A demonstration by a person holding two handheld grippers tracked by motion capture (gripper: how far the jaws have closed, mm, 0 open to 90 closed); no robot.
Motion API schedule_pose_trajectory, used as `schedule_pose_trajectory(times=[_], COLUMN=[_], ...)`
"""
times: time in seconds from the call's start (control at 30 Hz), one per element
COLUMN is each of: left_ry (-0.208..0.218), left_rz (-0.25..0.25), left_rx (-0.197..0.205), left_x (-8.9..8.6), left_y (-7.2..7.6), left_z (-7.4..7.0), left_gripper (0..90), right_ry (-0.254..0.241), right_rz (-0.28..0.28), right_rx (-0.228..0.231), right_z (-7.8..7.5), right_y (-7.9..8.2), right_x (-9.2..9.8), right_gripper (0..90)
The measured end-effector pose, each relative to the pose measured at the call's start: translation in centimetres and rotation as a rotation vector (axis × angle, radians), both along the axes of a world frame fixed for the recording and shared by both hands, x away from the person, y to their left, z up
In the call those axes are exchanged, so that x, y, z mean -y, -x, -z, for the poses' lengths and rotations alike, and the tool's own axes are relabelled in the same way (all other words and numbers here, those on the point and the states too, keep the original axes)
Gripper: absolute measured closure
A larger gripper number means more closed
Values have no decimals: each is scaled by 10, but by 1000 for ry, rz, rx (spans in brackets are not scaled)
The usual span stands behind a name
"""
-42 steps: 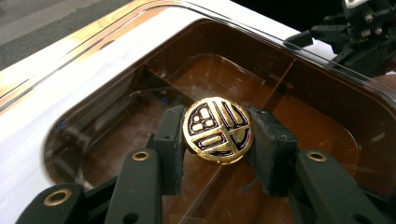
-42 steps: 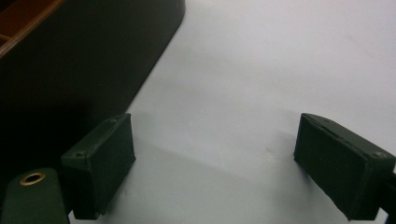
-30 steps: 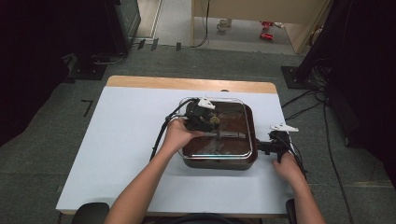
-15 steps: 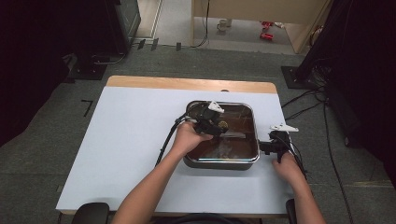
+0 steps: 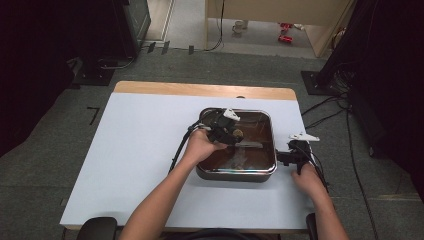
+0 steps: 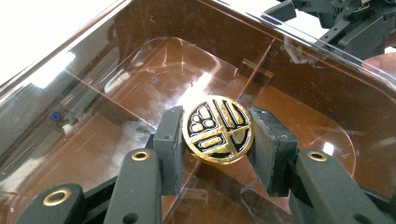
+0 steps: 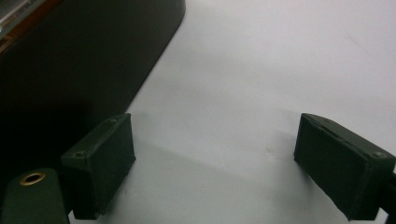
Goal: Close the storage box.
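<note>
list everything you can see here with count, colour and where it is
pan: 1, dark square body with a metal rim, right of centre on the table
glass lid: 1, clear with a brown tint, over the pan
lid knob: 1, round, black and gold, on the lid's middle, between the left gripper's pads
table: 1, pale white top with a wooden far edge, centre of the high view
floor: 1, grey carpet, around the table
black stands and cables: several, on the floor at the far left and right
left gripper: 1, black, shut on the lid knob
right gripper: 1, black, jaws wide apart over bare table beside the pan's right side
person's forearms: 2, entering from the bottom edge
</note>
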State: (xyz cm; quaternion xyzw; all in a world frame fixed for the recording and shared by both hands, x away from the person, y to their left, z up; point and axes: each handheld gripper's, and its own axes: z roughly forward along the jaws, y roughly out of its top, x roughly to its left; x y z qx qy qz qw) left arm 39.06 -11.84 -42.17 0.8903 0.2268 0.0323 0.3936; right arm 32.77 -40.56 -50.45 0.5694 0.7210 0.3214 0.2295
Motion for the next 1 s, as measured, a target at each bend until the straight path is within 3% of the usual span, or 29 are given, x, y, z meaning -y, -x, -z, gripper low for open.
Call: schedule_pose_trajectory(times=[0.17, 0.3, 0.57, 0.7, 0.9, 1.0], left_ry=[-12, 26, 74, 56, 79, 66], left_rz=[6, -8, 12, 12, 5, 1], left_rx=[29, 44, -33, -16, 3, 23], left_x=[1, -3, -19, -28, -45, -53], left_y=[1, 2, 4, 8, 14, 17], left_z=[-1, -8, -23, -29, -34, -35], left_gripper=[580, 510, 364, 338, 326, 326], right_ry=[-1, -1, -2, -2, -1, -1], right_rz=[1, 1, 1, 2, 1, 0], right_rx=[-1, 1, 0, -1, -2, 1], right_z=[0, 0, 0, 0, 0, 0], right_y=[0, 0, 0, 0, 0, 0], right_x=[0, 0, 0, 0, 0, 0], right_gripper=[117, 117, 117, 117, 117, 117])
